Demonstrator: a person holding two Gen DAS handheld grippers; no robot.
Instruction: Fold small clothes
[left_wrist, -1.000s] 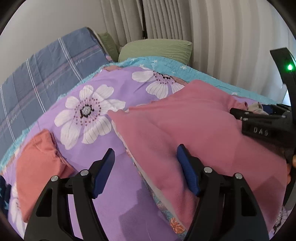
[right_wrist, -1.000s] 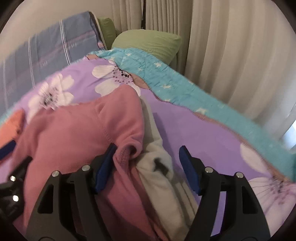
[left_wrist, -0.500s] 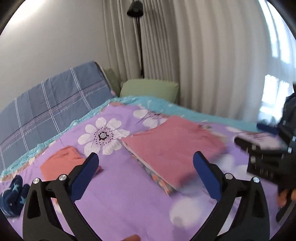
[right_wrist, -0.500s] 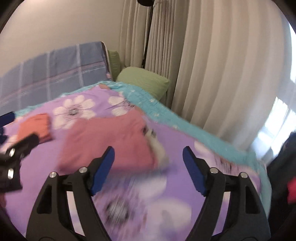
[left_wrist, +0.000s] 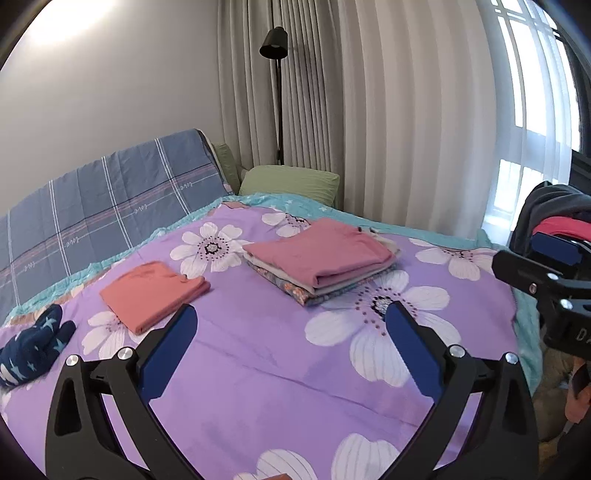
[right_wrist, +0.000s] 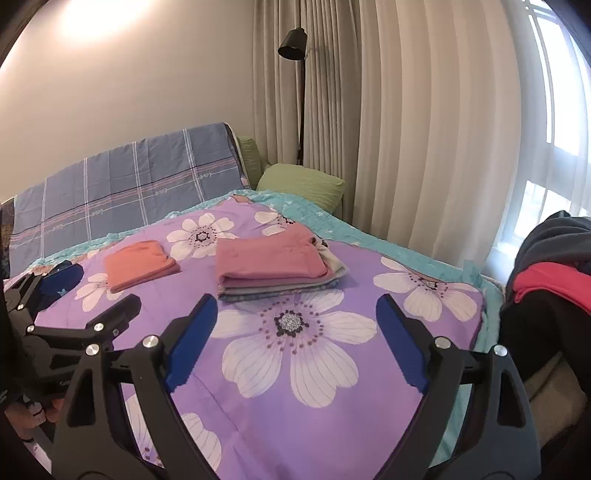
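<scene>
A folded pink garment (left_wrist: 321, 254) tops a neat stack of folded clothes (left_wrist: 314, 290) on the purple floral bedspread (left_wrist: 258, 369); the stack also shows in the right wrist view (right_wrist: 273, 266). A folded orange garment (left_wrist: 151, 291) lies to its left, also in the right wrist view (right_wrist: 138, 264). A dark blue star-print item (left_wrist: 33, 343) lies at the far left. My left gripper (left_wrist: 290, 347) is open and empty, held back above the near bedspread. My right gripper (right_wrist: 293, 336) is open and empty, likewise back from the stack.
A blue plaid cover (left_wrist: 103, 206) and a green pillow (left_wrist: 291, 182) sit at the bed's head. Curtains (left_wrist: 388, 110) and a floor lamp (left_wrist: 275, 44) stand behind. A pile of dark and red clothes (right_wrist: 546, 280) lies off the bed's right edge.
Both grippers have pulled back and up from the pink garment, which now lies folded on the stack. The view widened from close cloth to the whole bed.
</scene>
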